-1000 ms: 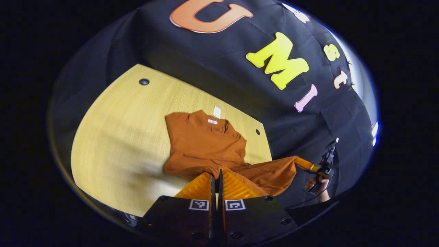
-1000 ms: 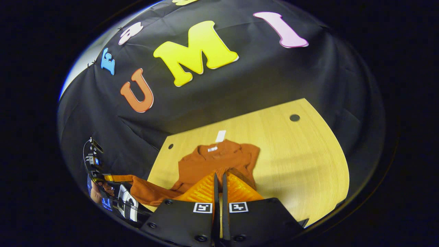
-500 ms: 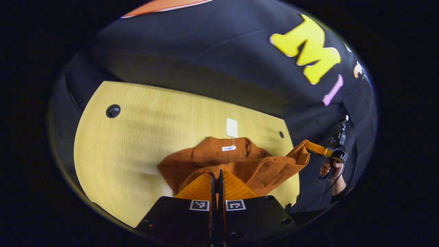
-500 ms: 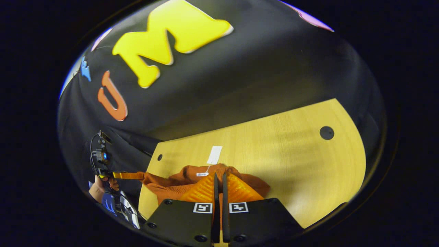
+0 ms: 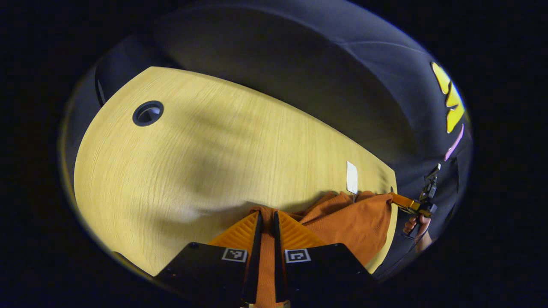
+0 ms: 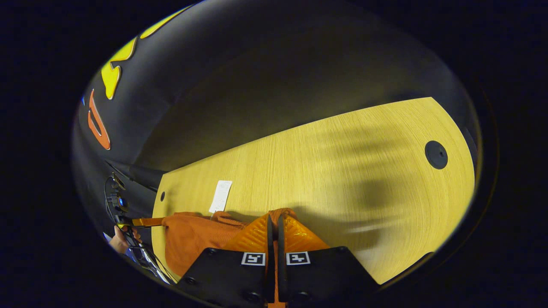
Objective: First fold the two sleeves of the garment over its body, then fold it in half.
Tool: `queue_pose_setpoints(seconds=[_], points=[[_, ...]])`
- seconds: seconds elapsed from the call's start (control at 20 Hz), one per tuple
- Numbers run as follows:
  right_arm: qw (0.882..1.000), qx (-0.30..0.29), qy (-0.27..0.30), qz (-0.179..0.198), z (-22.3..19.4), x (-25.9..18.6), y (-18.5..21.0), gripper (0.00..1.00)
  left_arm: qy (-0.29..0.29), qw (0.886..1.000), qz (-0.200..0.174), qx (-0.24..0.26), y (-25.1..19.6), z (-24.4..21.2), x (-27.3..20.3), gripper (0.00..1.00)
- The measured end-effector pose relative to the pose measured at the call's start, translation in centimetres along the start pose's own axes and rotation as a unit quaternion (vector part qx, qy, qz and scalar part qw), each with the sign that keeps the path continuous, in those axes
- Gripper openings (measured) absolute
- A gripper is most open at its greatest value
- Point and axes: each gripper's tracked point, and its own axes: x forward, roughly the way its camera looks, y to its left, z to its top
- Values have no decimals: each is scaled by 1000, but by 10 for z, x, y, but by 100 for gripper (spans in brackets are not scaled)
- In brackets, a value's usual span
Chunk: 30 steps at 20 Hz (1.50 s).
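Both claws are clamped onto the rust-orange garment (image 5: 351, 222), each pinching a corner of its edge. In the left gripper view the left claw (image 5: 265, 222) has its two fingers drawn nearly together with a strip of the orange cloth running between them, so it has a firm hold. In the right gripper view the right claw (image 6: 273, 226) is closed down to a thin slit, with a bit of cloth bunched at its tips.

The garment lies on the pale wooden counter (image 5: 205, 145), stretched as a band between the two claws. A white hang tag (image 5: 351, 177) rests flat on the wood just beyond the cloth.

From the left gripper view, the right claw appears off to the side at the garment's far corner, gripped by a hand (image 5: 417, 224). The right gripper view shows the matching thing: the left claw at the cloth's other corner, with a hand (image 6: 122, 239) around its handle. A dark round grommet (image 5: 147, 113) sits in the counter, well apart from the garment.
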Motion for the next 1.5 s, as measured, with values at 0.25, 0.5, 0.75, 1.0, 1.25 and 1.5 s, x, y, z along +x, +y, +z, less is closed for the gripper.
queue_pose_setpoints(seconds=[0.25,0.5,0.75,1.0,1.25,1.5], points=[[999,13,-34,-14,12,-12,2,24,-28,999,23,3,6,11,-16,62],[995,25,-84,-38,19,-53,0,63,-79,997,25,8,-2,26,-61,64],[989,2,-136,-54,-4,-132,28,72,-170,985,16,30,-43,32,-142,64],[967,-61,-238,-72,-36,-259,86,80,-280,955,18,93,-106,-8,-248,73],[917,-139,-368,-65,-79,-384,159,82,-390,911,27,130,-161,-79,-351,92],[882,-182,-434,-20,-146,-459,196,82,-518,828,56,206,-198,-161,-448,92]])
